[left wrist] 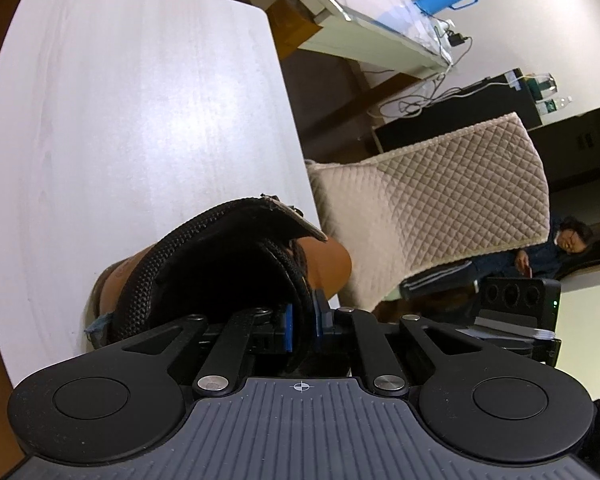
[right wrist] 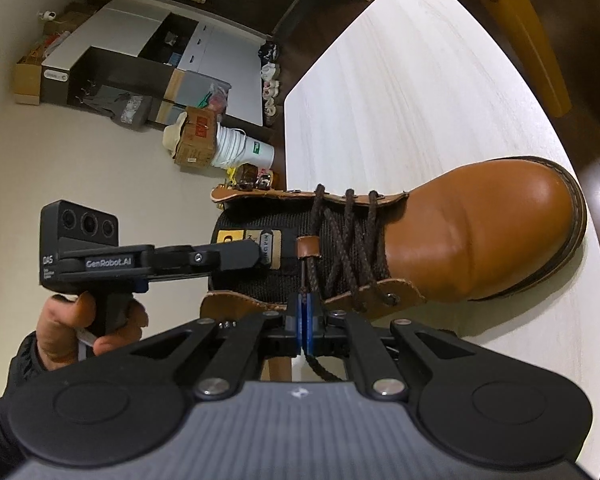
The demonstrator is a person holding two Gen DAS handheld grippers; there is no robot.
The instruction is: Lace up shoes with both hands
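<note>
On the white table (right wrist: 420, 80): a tan boot (right wrist: 480, 232), upright on its sole, toe pointing away from both tools. Roughly halfway through, judging by the lace.

Done so far: dark brown lace (right wrist: 348, 248) threaded through the lower 3 pairs of eyelets, crossing over the tongue (right wrist: 260, 284) in neat Xs. Also fed through the small leather loop (right wrist: 307, 247) in the middle of the tongue.

Left to do: the metal hooks (right wrist: 256, 186) on the upper flaps, all bare. No knot, no bow yet.

Right gripper (right wrist: 305, 308): clamped tight on one strand of lace just below the leather loop, the free length trailing back under the tool.

Left gripper (left wrist: 305, 316): narrowed to about half, at the top of the tongue, apparently pinching its padded edge with a dark band between the blue pads (left wrist: 290, 328); contact hard to confirm in the shadow. Held in a bare left hand (right wrist: 84, 320) with a dark sleeve.

Second lace end: not visible in either view, so impossible to say where it lies.

Likely next: holding the tongue flat and working the gripped strand up toward the first hook.
</note>
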